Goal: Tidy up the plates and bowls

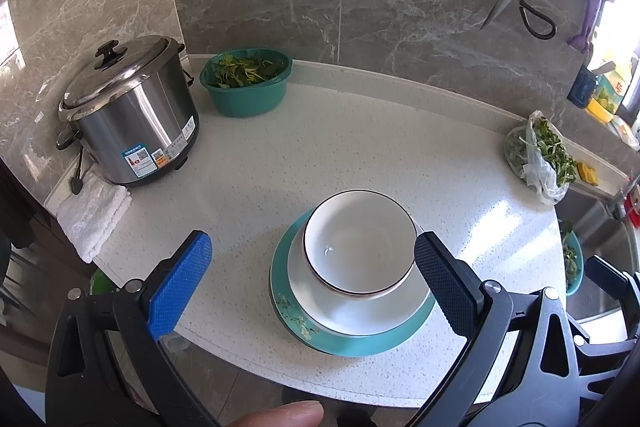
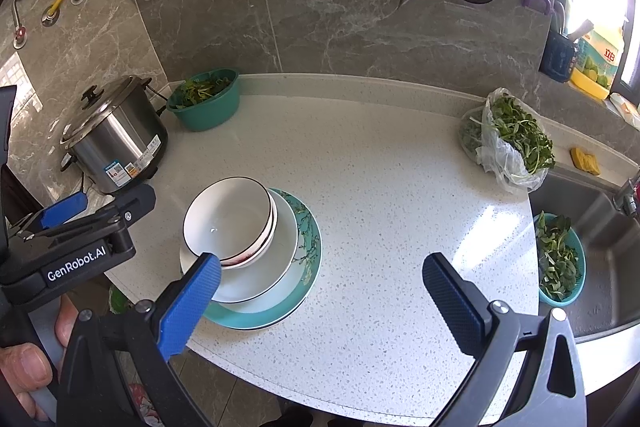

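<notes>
Both the left gripper (image 1: 313, 283) and right gripper (image 2: 321, 293) hover empty, jaws spread wide. Just beyond them the white bowl (image 1: 359, 241) sits nested on a white plate (image 1: 360, 311) over the teal plate (image 1: 352, 343). Stacking looks finished; next likely means retreating without nudging it. Behind the stack stands the rice cooker (image 1: 132, 111).

Both grippers are black plastic frames with silver screws and textured blue fingers (image 1: 180, 279); left gripper (image 2: 64, 223) says "GenRobot.AI" in white.
</notes>
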Demonstrator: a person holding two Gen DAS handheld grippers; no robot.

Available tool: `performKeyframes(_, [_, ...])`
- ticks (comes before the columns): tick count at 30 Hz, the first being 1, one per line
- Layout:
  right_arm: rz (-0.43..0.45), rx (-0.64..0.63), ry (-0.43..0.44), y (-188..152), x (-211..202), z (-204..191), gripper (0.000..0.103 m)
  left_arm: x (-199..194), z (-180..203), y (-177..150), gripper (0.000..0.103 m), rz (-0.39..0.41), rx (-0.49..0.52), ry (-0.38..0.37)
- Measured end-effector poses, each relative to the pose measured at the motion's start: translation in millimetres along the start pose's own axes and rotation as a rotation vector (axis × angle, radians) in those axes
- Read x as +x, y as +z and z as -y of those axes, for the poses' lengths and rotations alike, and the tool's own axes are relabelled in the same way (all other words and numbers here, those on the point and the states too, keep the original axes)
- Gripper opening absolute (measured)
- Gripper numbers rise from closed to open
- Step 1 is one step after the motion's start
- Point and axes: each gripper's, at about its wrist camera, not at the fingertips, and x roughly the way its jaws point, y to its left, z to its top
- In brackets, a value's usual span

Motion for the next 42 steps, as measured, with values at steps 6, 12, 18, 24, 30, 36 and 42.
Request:
performKeyframes(6, [-0.001,0.0,0.0,0.0,-0.1,0.1,0.103,0.6,1.4,-1.6,0.103,-0.002,0.004,0.001])
performKeyframes(12, [-0.001,-0.002,0.001,0.1,0.0,0.1,0.103,1.9,1.6,-1.7,0.103,-0.004,0.007,0.0])
performKeyframes(18, [0.0,-0.001,-0.001,0.1,0.1,0.0,0.103,1.6,0.9,-2.6,0.103,-0.003,0.007,0.001])
performKeyframes(24, [-0.002,0.001,-0.001,-2.8,0.7,0.0,0.103,0.7,0.3,-3.4,0.103,-0.003,0.004,0.002])
performKeyframes(30, [-0.003,0.003,-0.002,-3.7,0.5,0.3,0.103,-0.3,-1.9,-5.0,0.103,-0.004,0.003,0.001])
performKeyframes(36, [-0.003,0.001,-0.001,-3.3,0.5,0.3,0.103,-0.4,-1.7,-5.5,0.103,-0.006,0.001,0.001])
performKeyframes(42, [-0.003,0.0,-0.001,-2.9,0.8,0.7,0.103,-0.2,-1.0,-6.0,0.103,-0.007,0.003,-0.002])
